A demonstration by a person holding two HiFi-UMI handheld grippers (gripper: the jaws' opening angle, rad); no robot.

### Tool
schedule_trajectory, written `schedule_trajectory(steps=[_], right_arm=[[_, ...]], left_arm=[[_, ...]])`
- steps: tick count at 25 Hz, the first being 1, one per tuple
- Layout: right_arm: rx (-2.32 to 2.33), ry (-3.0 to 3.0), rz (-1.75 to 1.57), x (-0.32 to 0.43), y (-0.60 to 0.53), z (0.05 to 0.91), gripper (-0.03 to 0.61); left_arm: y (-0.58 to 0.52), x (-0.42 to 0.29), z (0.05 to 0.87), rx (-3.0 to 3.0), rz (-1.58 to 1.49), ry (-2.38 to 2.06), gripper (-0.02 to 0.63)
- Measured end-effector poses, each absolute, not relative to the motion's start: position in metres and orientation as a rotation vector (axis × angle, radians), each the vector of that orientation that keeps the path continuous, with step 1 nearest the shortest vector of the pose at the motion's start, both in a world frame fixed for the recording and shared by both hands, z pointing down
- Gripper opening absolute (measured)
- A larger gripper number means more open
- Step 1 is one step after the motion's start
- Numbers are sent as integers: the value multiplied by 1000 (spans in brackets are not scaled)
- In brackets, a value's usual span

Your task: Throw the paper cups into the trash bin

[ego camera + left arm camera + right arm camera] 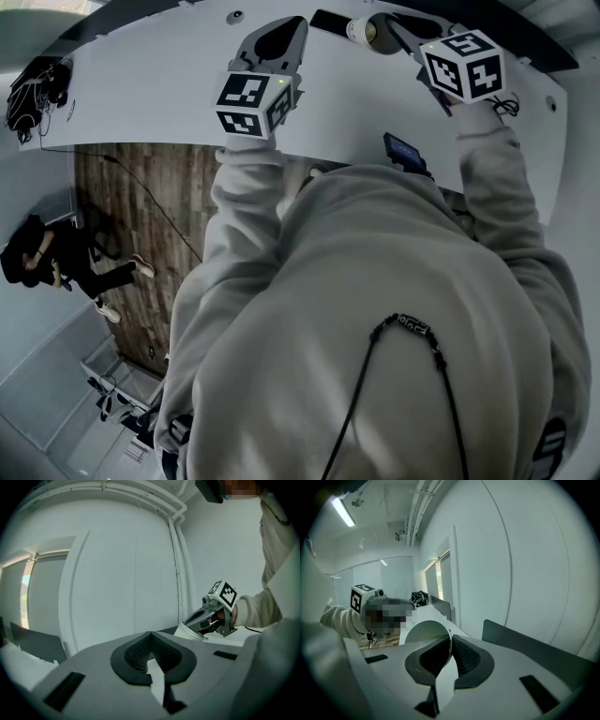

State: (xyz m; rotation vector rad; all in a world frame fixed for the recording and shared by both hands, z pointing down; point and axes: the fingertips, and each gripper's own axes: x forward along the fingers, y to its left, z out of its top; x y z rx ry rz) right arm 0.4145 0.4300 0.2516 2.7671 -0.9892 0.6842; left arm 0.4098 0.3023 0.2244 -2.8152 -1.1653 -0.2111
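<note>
A long white worktop (141, 94) runs across the top of the head view, with a pale wall behind it. Below it, the person's light grey hoodie (375, 309) fills most of the frame, both sleeves reaching forward over the worktop's near edge. A strip of wooden floor (141, 206) shows to the left. A second person in dark clothes (42, 258) sits low beside it.

The left tongs (278, 36) are held over the middle of the worktop, pointing away from the body. In the left gripper view, the left tongs' ribbed pads (161, 651) meet at the tip with nothing between them.

The right tongs (389, 28) are held further right, near the worktop's far edge. They are clamped on a white paper cup (362, 30). In the right gripper view, the cup's thin wall runs down between the two pads, one pad inside the cup and one outside. Its open mouth is turned toward the person's left. The left gripper view shows the cup lifted clear of the worktop, hanging from the tip of the right tongs.

A dark tangle of cables (33, 89) lies at the worktop's left end. A small dark flat device (405, 152) sits at the near edge beside the right sleeve.
</note>
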Motion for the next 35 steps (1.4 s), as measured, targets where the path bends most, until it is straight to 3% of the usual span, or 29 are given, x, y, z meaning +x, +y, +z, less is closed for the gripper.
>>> schedule_trajectory(steps=[8, 15, 26, 35], right_arm=[[2637, -1260, 707, 443, 369, 279, 41], [2431, -1560, 674, 439, 219, 291, 41], [2017, -1831, 531, 338, 13, 292, 41], [1899, -1981, 459, 259, -110, 276, 41]], left_arm=[[237, 410, 256, -2912, -351, -878, -5], [79, 359, 260, -3022, -393, -440, -5], [-123, 213, 253, -3092, -357, 141, -5], [-218, 109, 264, -3089, -351, 361, -5]])
